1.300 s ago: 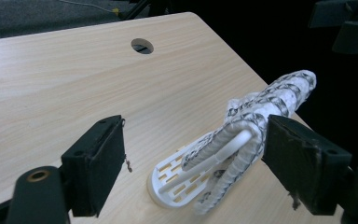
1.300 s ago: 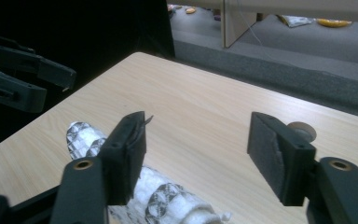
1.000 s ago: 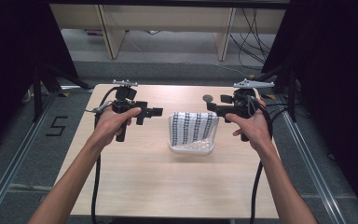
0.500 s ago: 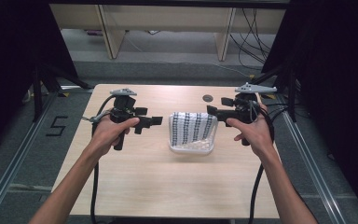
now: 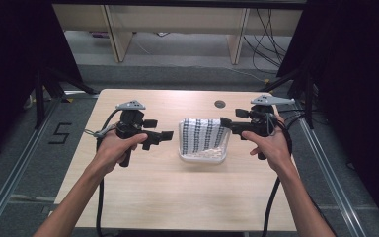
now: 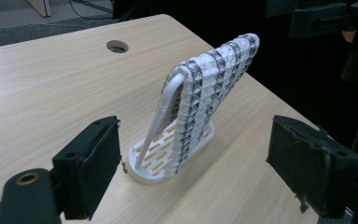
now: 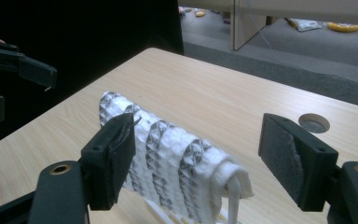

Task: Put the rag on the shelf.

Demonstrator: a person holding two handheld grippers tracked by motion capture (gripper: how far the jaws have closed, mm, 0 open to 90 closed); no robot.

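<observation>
Waffle-weave cloth [image 5: 205,136], white with dark stripes, hangs over the hoop of a white slatted rack [image 5: 202,154] at table centre — draped, untouched, nothing gripping it. Pale wooden table [image 5: 177,192] otherwise bare apart from a cable hole [image 5: 220,104] at roughly 12 o'clock of the rack. Left gripper [image 5: 165,137] sits at the rack's 9 o'clock, jaws wide apart and empty, aimed at the cloth's edge; from its own view the cloth [image 6: 205,88] stands between the pads but well off. Right gripper [image 5: 225,124] at 3 o'clock, close to the cloth's upper corner, jaws also spread wide with nothing held; in its view the draped fold [image 7: 168,154] lies just ahead. Judgement: work barely begun — approach made on both sides, grasping and lifting the cloth off the rack all remain.
</observation>
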